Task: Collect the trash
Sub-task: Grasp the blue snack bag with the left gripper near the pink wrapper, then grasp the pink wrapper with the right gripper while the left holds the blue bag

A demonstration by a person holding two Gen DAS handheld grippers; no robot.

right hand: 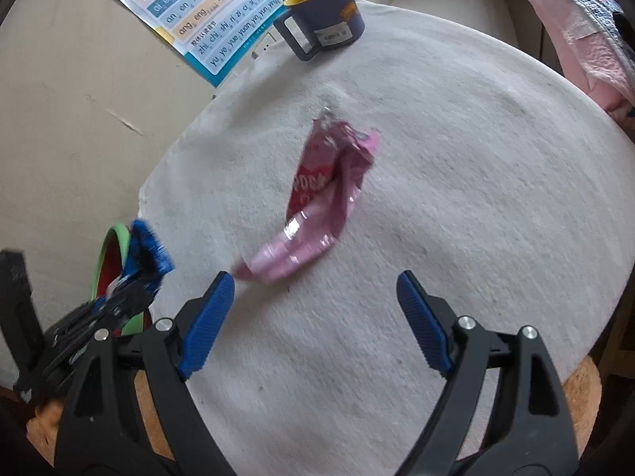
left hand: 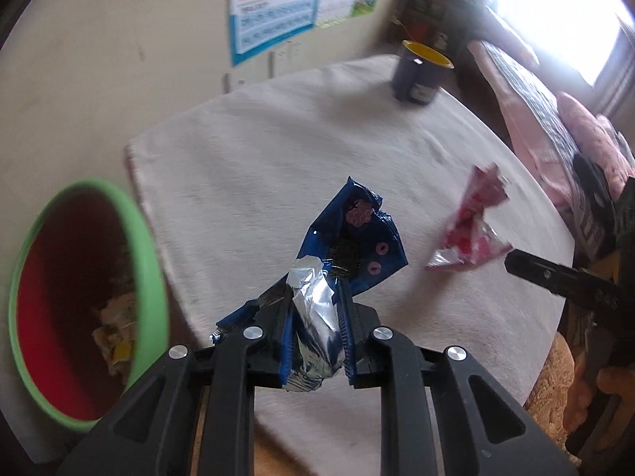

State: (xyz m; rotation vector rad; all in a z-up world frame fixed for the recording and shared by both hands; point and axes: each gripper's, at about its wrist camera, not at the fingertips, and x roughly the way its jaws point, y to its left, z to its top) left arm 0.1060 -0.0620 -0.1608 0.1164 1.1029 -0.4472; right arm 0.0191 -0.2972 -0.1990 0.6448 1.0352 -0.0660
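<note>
My left gripper (left hand: 313, 309) is shut on a crumpled blue snack wrapper (left hand: 349, 238) with a silver foil inside, held above the white-covered round table (left hand: 258, 166). A green-rimmed bin with a red inside (left hand: 79, 301) sits just left of it, with crumpled scraps at its bottom. A pink and red wrapper (right hand: 321, 194) lies on the cloth in the middle of the table. My right gripper (right hand: 313, 293) stands open just short of its near end, nothing between the blue pads. In the right wrist view the left gripper (right hand: 131, 281) with the blue wrapper shows at the left edge.
A dark blue mug with a yellow inside (right hand: 325, 16) stands at the table's far edge by the wall. A chart poster (right hand: 206, 12) hangs on the wall. Pink bedding (left hand: 555, 127) lies to the right of the table.
</note>
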